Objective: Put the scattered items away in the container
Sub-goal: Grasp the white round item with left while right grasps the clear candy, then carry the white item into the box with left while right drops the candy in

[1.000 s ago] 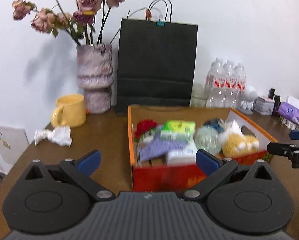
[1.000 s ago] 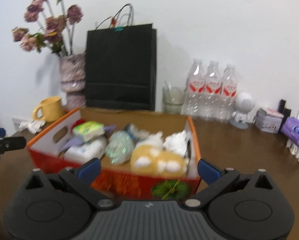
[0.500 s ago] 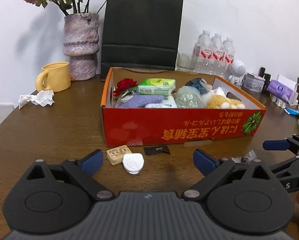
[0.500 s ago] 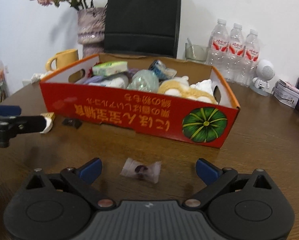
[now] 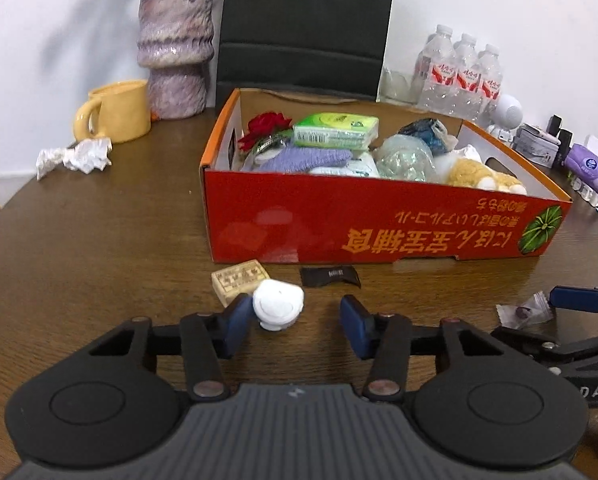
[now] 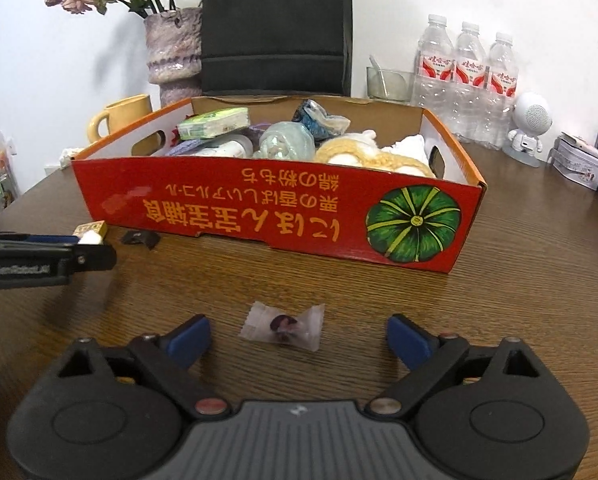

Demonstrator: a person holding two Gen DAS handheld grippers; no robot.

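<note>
The red cardboard box (image 5: 379, 220) holds several items and stands mid-table; it also shows in the right wrist view (image 6: 283, 216). In front of it lie a small tan block (image 5: 239, 280), a white round case (image 5: 278, 304), a black tag (image 5: 330, 276) and a clear wrapped candy (image 6: 283, 325). My left gripper (image 5: 297, 322) is open, low over the table, with the white case just inside its left finger. My right gripper (image 6: 298, 340) is open, with the candy lying between its fingertips. The candy also shows in the left wrist view (image 5: 525, 312).
A yellow mug (image 5: 117, 110), crumpled paper (image 5: 75, 157), a purple vase (image 5: 175, 44) and a black bag (image 5: 305, 28) stand behind and left of the box. Water bottles (image 6: 467, 80), a white figure (image 6: 533, 128) and a small tin (image 6: 579, 164) stand at the right.
Both grippers have dropped from above the box to table level in front of it. The left jaws have narrowed around the white case; the right has come closer to the candy.
</note>
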